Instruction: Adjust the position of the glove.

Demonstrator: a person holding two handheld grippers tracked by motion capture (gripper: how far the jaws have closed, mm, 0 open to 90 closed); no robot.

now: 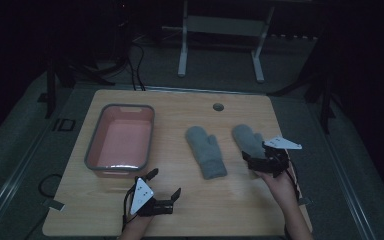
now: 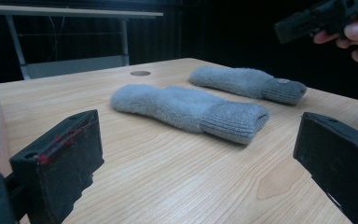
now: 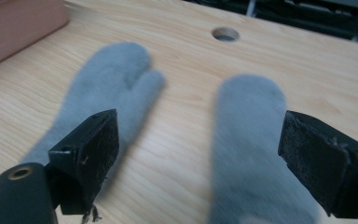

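Mittens are the work in hand: two grey ones lie flat on the wooden tabletop (image 1: 240, 107), cuffs toward the person. The right mitten (image 1: 247, 140) rests near the right edge, the left mitten (image 1: 206, 151) about mid-table, the two apart with bare wood between them. A pink basin with a grey rim (image 1: 94, 141) sits toward the left edge, holding nothing that can be seen.

The right gripper (image 1: 260, 160) hovers at the cuff end of the right mitten, jaws spread wide and gripping nothing; in the right gripper view the mitten (image 3: 249, 154) runs up between the two pads, blurred. The left gripper (image 1: 167, 187) waits near the front edge, just in front of the basin, jaws likewise released and empty, looking across at both cuffs.

Judging from this, the likely next move is a pinch on the right mitten's cuff. The risks: the fabric is soft and lies flat, so jaws closing too high could take only fuzz and let it slip on the lift; closing too low could jam the pads against the wood. A hold at the cuff alone would leave the mitten dangling, and it might drag across its neighbour or catch the basin's rim on the way over.
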